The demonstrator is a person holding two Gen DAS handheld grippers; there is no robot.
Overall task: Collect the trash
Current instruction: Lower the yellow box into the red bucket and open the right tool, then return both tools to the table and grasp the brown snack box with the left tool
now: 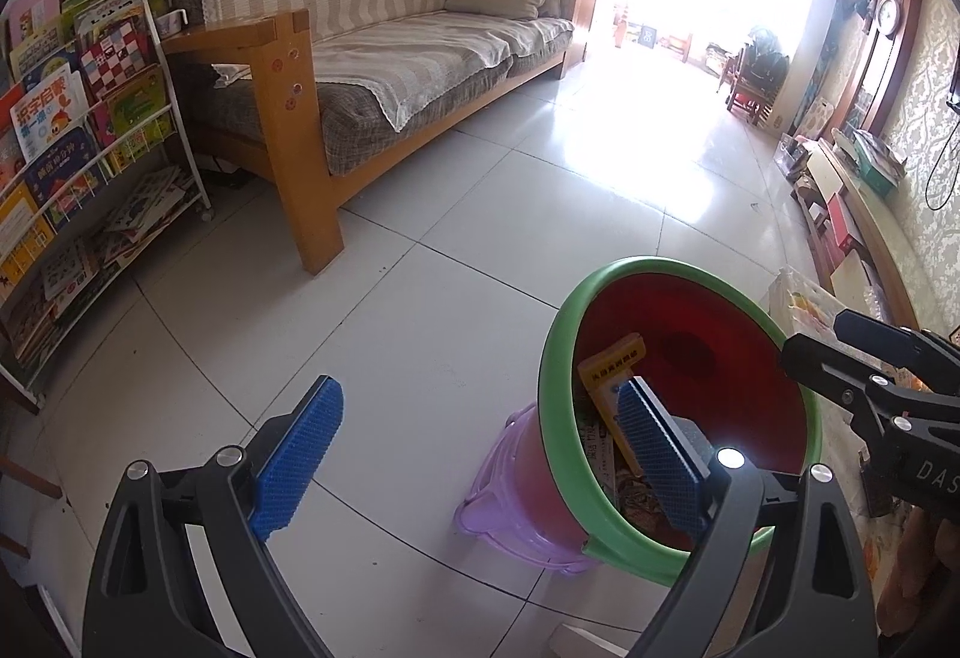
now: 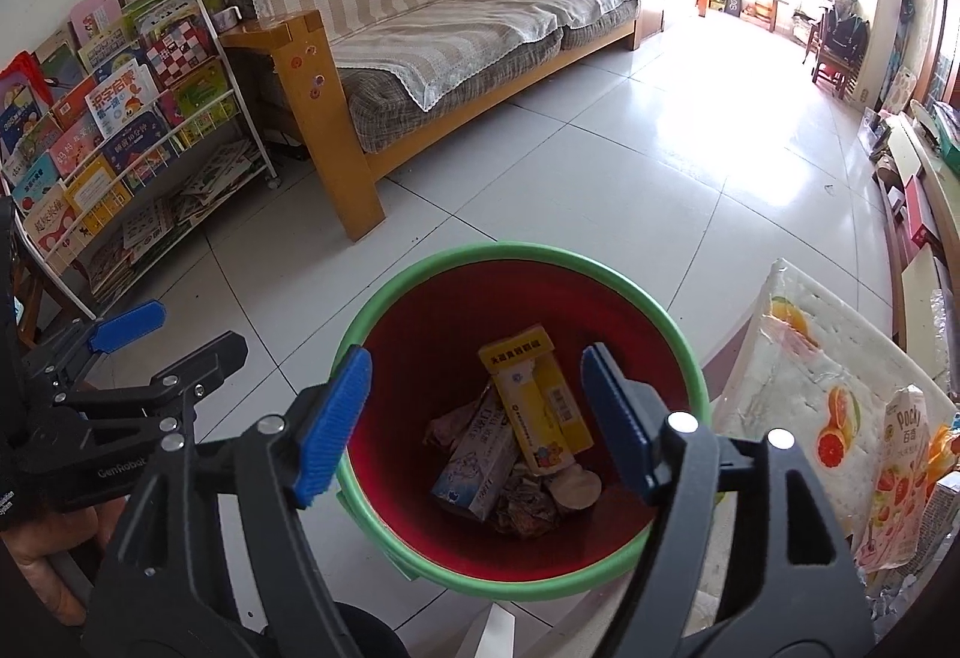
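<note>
A red bin with a green rim (image 2: 384,298) stands on the tiled floor, also in the left wrist view (image 1: 552,358). Inside lie a yellow box (image 2: 543,400), a blue-white carton (image 2: 477,460) and crumpled scraps (image 2: 528,502). My right gripper (image 2: 474,418) is open and empty, directly above the bin's mouth. My left gripper (image 1: 480,454) is open and empty, left of the bin, with its right finger over the rim; it also shows in the right wrist view (image 2: 138,340). A Pocky packet (image 2: 900,466) lies on the fruit-print table cover (image 2: 798,358) to the right.
A purple stool (image 1: 510,508) stands under or beside the bin. A wooden sofa (image 1: 372,58) and a white book rack (image 1: 90,130) stand at the left. A low cabinet (image 1: 858,214) lines the right wall. Bare floor tiles (image 1: 600,190) stretch toward the bright doorway.
</note>
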